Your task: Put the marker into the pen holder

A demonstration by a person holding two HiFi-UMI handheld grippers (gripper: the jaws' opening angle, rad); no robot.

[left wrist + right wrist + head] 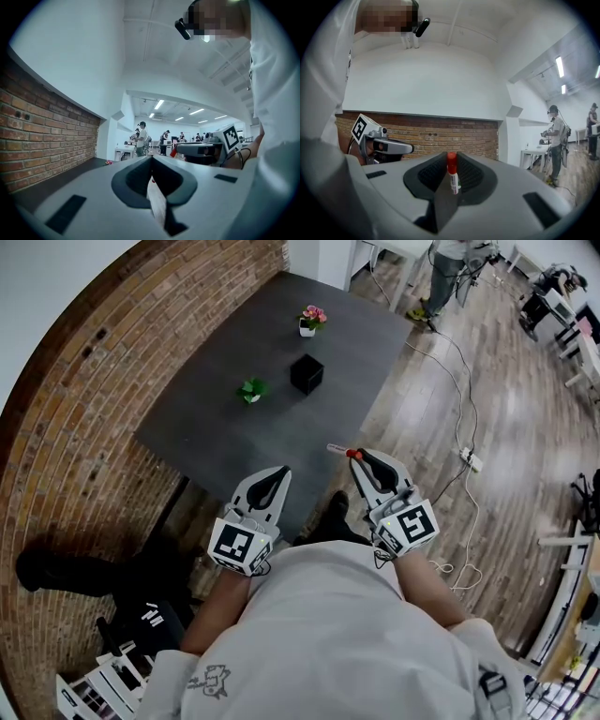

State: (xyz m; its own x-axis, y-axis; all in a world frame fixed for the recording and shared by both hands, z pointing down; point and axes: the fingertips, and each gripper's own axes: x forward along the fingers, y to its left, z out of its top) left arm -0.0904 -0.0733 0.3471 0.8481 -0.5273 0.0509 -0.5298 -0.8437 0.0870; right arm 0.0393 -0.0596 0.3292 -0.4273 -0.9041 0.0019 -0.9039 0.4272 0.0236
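Setup: the dark grey table point(234, 437) is lying ahead of the person. The black, cube-shaped pen holder point(307, 373) is sitting near its middle, between a pink flower pot point(310, 322) farther back and a small green plant point(251, 390) to its left.

Tools: both are pointing level over the near table edge. The left gripper point(277, 472) is carrying nothing, its jaws pressed together. The right gripper point(364, 460) is clamping the marker point(453, 176), with the pads pressing on the white barrel and the red cap standing clear of the jaws.

Task thing: the marker is riding in the right gripper, well apart from the pen holder.

Handling, as a judgement:
- The marker is looking light and stiff, so weight is posing no problem.
- The smooth round plastic barrel is probably slippery and may roll or pivot between the pads.
- The grip is sitting close to the cap end, so the long free end could swing.
- Holding the barrel rather than the cap is the safer choice, since a cap can pull off.
- The holder's open top is looking narrow, so the marker will need to go in end-first.
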